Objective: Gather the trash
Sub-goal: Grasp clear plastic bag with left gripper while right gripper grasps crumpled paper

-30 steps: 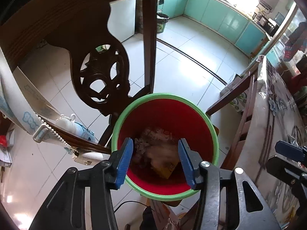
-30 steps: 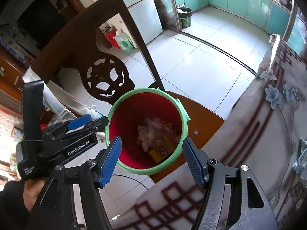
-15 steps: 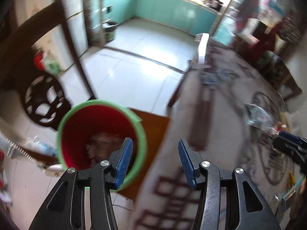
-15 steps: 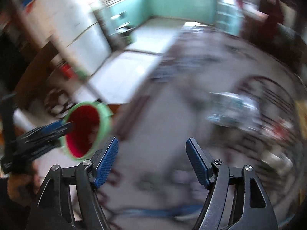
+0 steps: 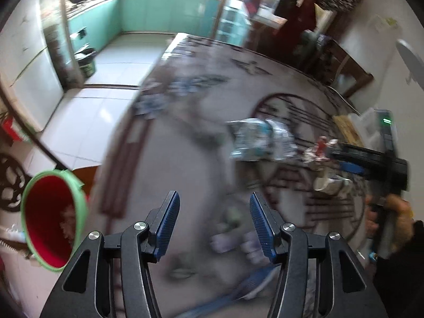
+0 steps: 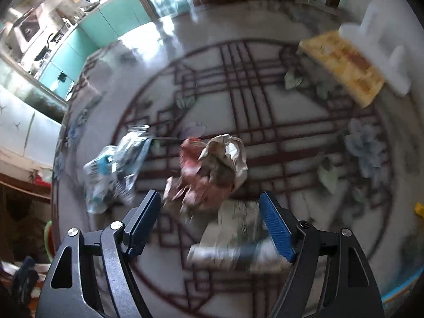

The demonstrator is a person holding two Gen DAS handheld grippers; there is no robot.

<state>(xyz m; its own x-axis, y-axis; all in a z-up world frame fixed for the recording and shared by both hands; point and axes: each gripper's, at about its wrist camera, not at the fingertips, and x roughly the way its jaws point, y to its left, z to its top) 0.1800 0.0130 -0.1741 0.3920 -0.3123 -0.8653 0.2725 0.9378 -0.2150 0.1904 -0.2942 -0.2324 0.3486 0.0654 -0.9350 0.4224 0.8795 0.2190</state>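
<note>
Patterned bench (image 6: pixel 291 122) now fills both views; both grippers, fingers spread empty, have swung off the red bin (image 5: pixel 50 220) (scraps inside) toward crumpled wrappers (image 6: pixel 209 169).

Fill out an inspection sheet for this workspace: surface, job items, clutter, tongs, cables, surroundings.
Surface: round table under a glossy cloth with dark red lattice pattern; image blurred.
Job's things: crumpled pink and beige paper wad just ahead of the right tongs; crinkled blue and white plastic wrapper to its left; red bin with green rim beside the table on the left.
Clutter: yellow patterned box and white plastic pieces at the far edge.
Grippers: left tongs open, empty, over the cloth; right tongs open, empty.
Cables: nothing seen.
Surroundings: teal kitchen cabinets, white tiled floor.
</note>
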